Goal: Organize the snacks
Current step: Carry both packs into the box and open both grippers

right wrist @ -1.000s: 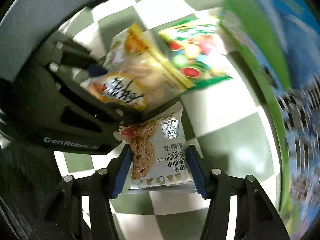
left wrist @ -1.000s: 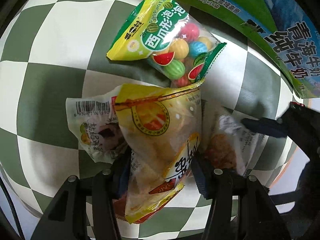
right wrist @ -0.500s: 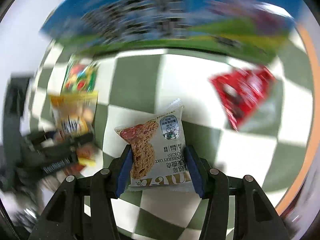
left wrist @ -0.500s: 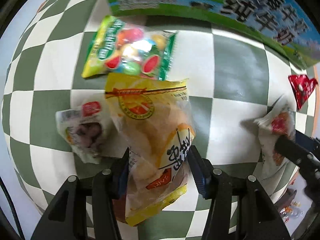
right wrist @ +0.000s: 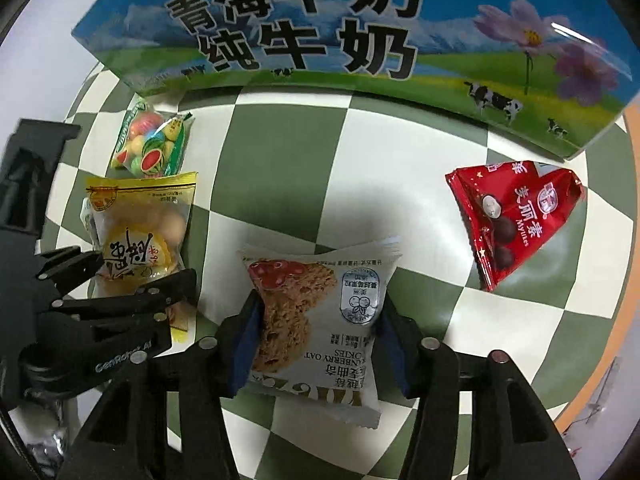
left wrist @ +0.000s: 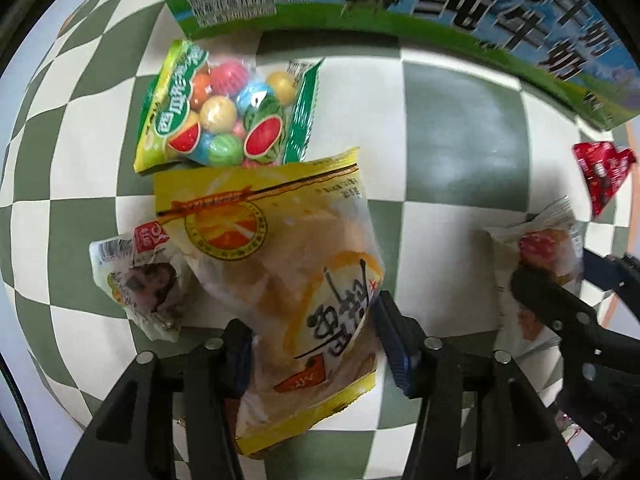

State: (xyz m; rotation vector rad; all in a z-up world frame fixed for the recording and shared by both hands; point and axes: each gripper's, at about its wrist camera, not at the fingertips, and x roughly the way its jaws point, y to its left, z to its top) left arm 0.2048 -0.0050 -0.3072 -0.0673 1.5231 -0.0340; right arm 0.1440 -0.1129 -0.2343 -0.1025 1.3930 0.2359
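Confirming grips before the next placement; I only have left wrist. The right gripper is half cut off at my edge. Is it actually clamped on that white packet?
Observer: Yes. In the right wrist view the right gripper has both blue pads pressed on the sides of the cranberry oat cookie packet.
Operator: What is the red bag at my right edge? It's blurred here.
Observer: It is a red chocolate-ball bag with brown balls printed on it.
Operator: Is it touching anything?
Observer: No. It lies alone on the checkered cloth, apart from the milk carton and the cookie packet.
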